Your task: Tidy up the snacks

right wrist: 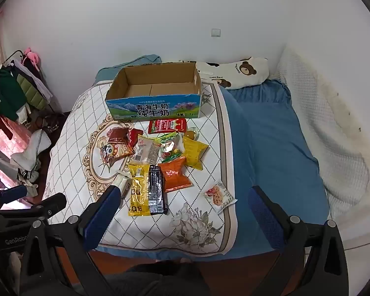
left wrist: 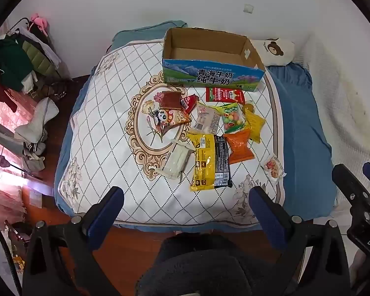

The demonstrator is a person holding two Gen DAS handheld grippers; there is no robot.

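Starting at the left edge, a rack of hung clothes (left wrist: pixel 17 59) stands beside the bed (left wrist: pixel 298 113), with more garments heaped on the wooden floor below it. The left tool (left wrist: pixel 185 197) hovers over the near end of the bed, its blue fingers spread wide and holding nothing. On the bed lies a white quilted cloth (left wrist: pixel 98 128) with a diamond grid and an oval flower frame, and the snacks are scattered across it.

Leftmost among them is a brown packet (left wrist: pixel 170 98) touching a panda-printed packet (left wrist: pixel 171 118); just below, a pale white pack (left wrist: pixel 176 159) lies tilted. Next comes a long yellow and black bag (left wrist: pixel 211 161), with a clear white wrapper (left wrist: pixel 207 119) above it. Further right sit a green candy bag (left wrist: pixel 231 116), an orange packet (left wrist: pixel 240 145) and a yellow packet (left wrist: pixel 255 124), all overlapping or touching. A red pouch (left wrist: pixel 224 94) lies just in front of the open cardboard milk box (left wrist: pixel 213 75), which stands upright at the far end of the cloth with nothing seen inside. A small cookie packet (right wrist: pixel 219 194) lies apart near the cloth's right border.

The right tool (right wrist: pixel 185 202) hovers over the same near end, fingers wide apart and holding nothing. A bear-print pillow (right wrist: pixel 241 72) rests against the wall at the far right.
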